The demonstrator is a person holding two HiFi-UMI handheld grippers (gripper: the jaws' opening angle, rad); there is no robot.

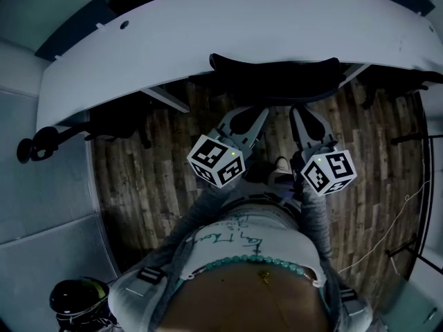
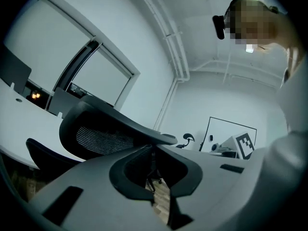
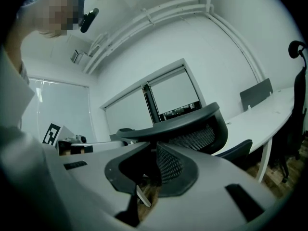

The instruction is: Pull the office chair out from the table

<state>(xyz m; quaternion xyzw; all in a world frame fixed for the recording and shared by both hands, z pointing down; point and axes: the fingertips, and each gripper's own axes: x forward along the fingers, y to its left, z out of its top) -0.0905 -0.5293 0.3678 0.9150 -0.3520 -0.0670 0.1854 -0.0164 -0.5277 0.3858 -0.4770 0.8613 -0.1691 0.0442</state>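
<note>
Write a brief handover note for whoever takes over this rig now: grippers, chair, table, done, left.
Grippers: left gripper and right gripper both shut, nothing between the jaws, tips side by side at the backrest's top edge.
Things: office chair tucked in, backrest at the edge of the white table.
Done: grippers are at the chair; no grip on it shows.
Left: take hold of the backrest and pull the chair out toward you.
</note>
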